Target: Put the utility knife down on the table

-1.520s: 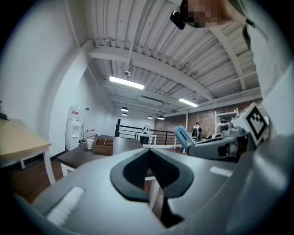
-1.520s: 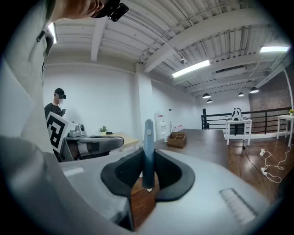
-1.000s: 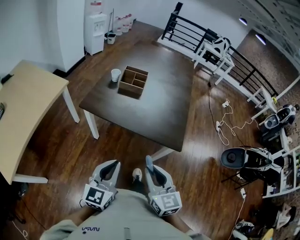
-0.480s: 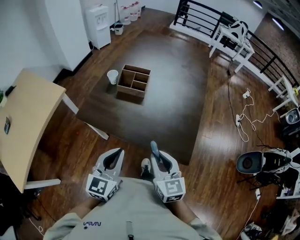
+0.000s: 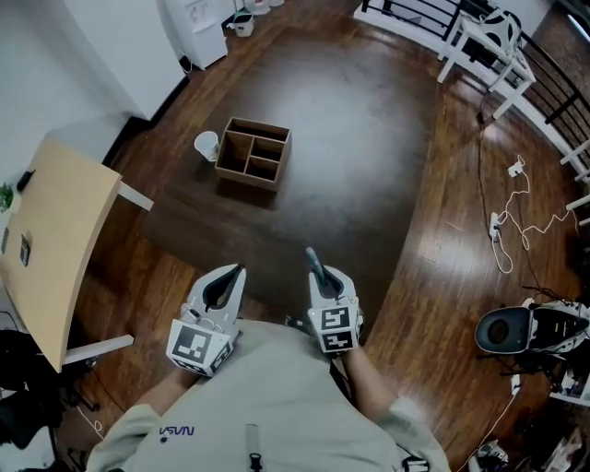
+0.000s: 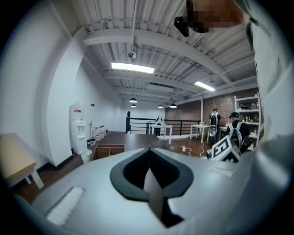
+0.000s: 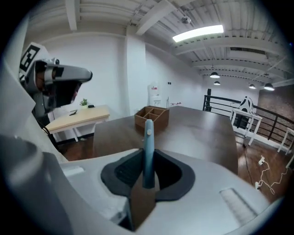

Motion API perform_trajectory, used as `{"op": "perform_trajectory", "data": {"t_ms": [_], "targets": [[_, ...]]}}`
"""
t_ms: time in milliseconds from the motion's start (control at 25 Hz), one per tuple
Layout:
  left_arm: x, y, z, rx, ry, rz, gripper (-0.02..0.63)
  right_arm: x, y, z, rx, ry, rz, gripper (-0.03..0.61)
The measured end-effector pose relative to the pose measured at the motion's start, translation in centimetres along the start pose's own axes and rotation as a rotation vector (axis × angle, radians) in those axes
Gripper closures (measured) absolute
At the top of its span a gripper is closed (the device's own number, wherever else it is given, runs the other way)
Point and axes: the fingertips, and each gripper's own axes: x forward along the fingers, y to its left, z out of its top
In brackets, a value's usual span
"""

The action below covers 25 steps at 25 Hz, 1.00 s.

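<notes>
A blue-grey utility knife (image 5: 313, 259) (image 7: 148, 142) sticks out forward from my right gripper (image 5: 319, 273) (image 7: 148, 155), whose jaws are shut on its handle. In the head view that gripper hangs over the near edge of the dark brown table (image 5: 359, 138) (image 7: 206, 133). My left gripper (image 5: 232, 274) (image 6: 148, 150) is held beside it, just short of the table's near edge. Its jaws are shut with nothing between them. Farther along the table stand a wooden divided box (image 5: 253, 153) (image 7: 151, 116) and a white cup (image 5: 206, 145).
A light wooden table (image 5: 55, 230) stands at the left. A water dispenser (image 5: 198, 23) is by the far wall. At the right are a white table (image 5: 489, 37), floor cables (image 5: 507, 221) and equipment (image 5: 535, 327). Two people (image 6: 236, 128) stand far off.
Both grippers have moved forward toward the dark table, which now lies closer below me. The right gripper with the knife has sunk lower and reaches the table's near edge.
</notes>
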Motion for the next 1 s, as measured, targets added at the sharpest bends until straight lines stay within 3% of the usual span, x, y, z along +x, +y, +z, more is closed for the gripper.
{"op": "perform_trajectory", "data": {"t_ms": [240,520,640,760,1000], "targets": [[2.2,0.9,0.5,0.016,0.036,0.021,0.609,4.6,-2.5,-4.5,-0.082,0.176,0.007,0.503],[4.1,0.5,0.8,0.035,0.072,-0.013,0.609,6.7,-2.6,-9.0,-0.174,0.330,0.020,0.502],[4.7,0.0,2.1,-0.001,0.066,-0.018,0.609,6.8,-2.3,-9.4,-0.210,0.353,0.024,0.502],[4.6,0.2,1.3,0.049,0.112,-0.035,0.609,7.1,-2.2,-9.1,-0.241,0.352,0.027,0.501],[5.5,-0.6,3.0,0.000,0.057,-0.037,0.609,7.0,-2.8,-9.0,-0.219,0.350,0.049,0.478]]}}
